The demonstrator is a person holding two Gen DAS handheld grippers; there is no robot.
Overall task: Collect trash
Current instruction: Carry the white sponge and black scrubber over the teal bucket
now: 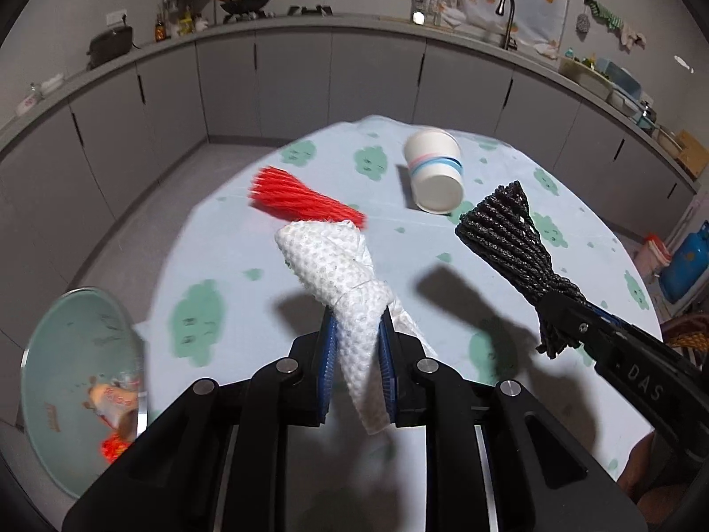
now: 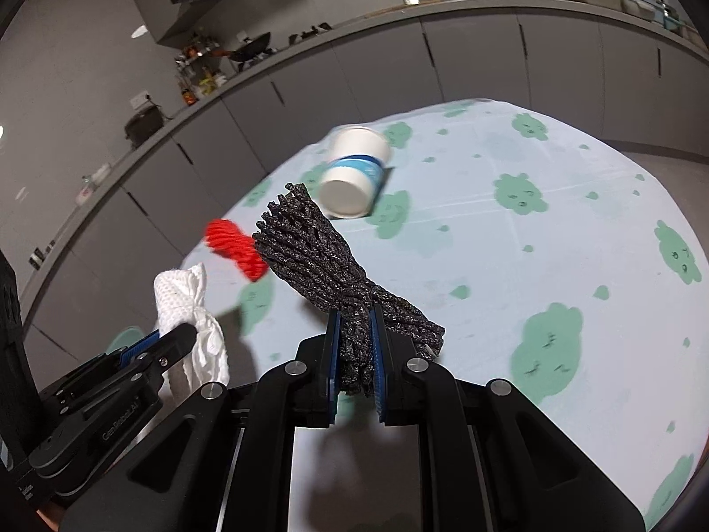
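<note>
My left gripper is shut on a white foam net sleeve and holds it above the table; the sleeve also shows in the right wrist view. My right gripper is shut on a black foam net sleeve, also held above the table, seen at right in the left wrist view. A red foam net sleeve lies on the table beyond the white one. A white paper cup with blue bands lies on its side further back.
The round table has a light blue cloth with green cloud prints. A pale green bin with wrappers inside stands on the floor at the left. Grey kitchen cabinets run behind. A blue gas cylinder stands at the far right.
</note>
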